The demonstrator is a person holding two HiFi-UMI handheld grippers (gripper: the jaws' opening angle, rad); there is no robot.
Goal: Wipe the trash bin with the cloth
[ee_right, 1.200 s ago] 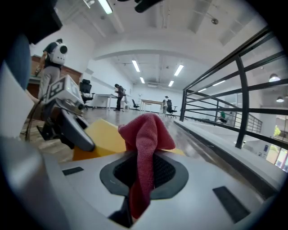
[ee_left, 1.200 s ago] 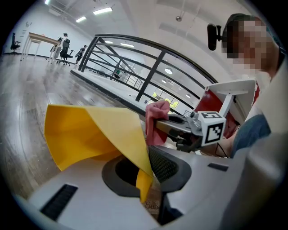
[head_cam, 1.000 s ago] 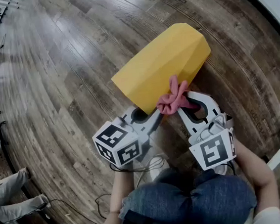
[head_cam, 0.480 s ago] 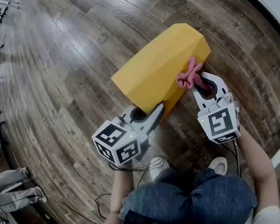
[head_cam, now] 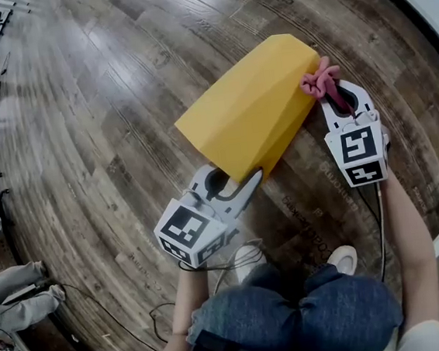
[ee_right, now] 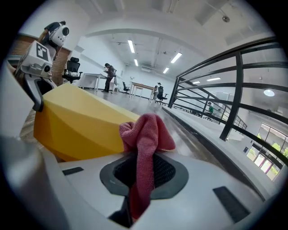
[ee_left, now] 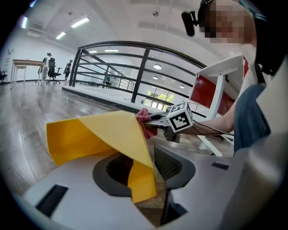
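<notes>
Closest in the head view are the person's knees in blue jeans (head_cam: 296, 311), with a pale shoe (head_cam: 343, 259) and a loop of thin cable (head_cam: 213, 261) on the boards just ahead of them. Beyond the knees, the left gripper (head_cam: 250, 182) reaches to the open end of the yellow trash bin (head_cam: 255, 108), which lies on its side on the dark wood floor (head_cam: 103, 105). The left gripper view shows the bin's thin rim wall hanging down between the two jaws. The jaws have just been opening, and a clear gap shows between the yellow wall and the ribbed pad on the right, so nothing is pinched. The bin stretches up and to the right from there, its faceted side facing up and its closed end farthest from the person. At that far end, on the right, the right gripper (head_cam: 338, 97) is clamped on a bunched pink cloth (head_cam: 317, 81). In the right gripper view the cloth runs down between the closed jaws and bulges out above them, and in the head view its wad touches the bin's far right corner. Past the bin, a black metal railing (ee_right: 234, 90) runs along the right of the room. Desks with office chairs (ee_right: 72, 69) stand well away at the back.
</notes>
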